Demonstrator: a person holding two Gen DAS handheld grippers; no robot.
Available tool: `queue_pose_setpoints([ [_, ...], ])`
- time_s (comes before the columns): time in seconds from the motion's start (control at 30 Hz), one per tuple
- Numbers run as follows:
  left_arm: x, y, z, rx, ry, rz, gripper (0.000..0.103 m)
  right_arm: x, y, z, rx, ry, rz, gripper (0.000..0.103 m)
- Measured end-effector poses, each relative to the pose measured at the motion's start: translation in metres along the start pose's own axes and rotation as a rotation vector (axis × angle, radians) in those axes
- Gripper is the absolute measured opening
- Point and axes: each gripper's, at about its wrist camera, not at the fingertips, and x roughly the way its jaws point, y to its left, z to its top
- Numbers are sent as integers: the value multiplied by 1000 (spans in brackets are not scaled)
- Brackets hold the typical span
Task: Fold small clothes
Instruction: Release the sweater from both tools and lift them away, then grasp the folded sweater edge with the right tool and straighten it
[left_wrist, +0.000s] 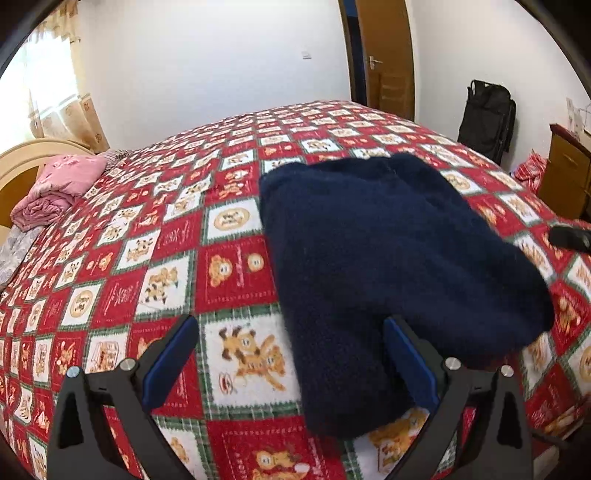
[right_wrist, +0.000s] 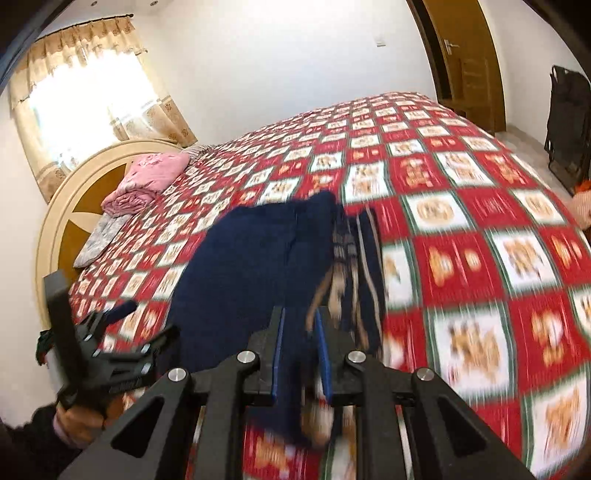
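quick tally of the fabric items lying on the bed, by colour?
Navy: 1, the sweater, its edge pinched in the right gripper
Pink: 1, the folded bedding near the headboard
Grey: 1, the cloth beside the pink one
Total: 3

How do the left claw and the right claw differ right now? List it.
The left claw stands wide open; the right claw is pinched shut on the navy garment. The left claw grips nothing, the garment's edge merely lying between its blue pads; the right claw lifts a fold. Both are black, blue-padded, above the patterned bedspread.
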Motion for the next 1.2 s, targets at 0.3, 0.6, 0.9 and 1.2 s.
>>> queue_pose_setpoints([
  [0.3,19,-5,47,14,-69,31,102,109,5,52,-117,91,-78,17],
  [0.6,87,-11,69,-28,52,53,103,126,-8,36,-108,65,-114,17],
  [0.9,100,-14,67,-45,63,27,103,126,-8,34,-67,75,-149,17],
  [1.2,62,44,44,-229,96,-158,103,45,-15,-2,143,-26,8,54],
])
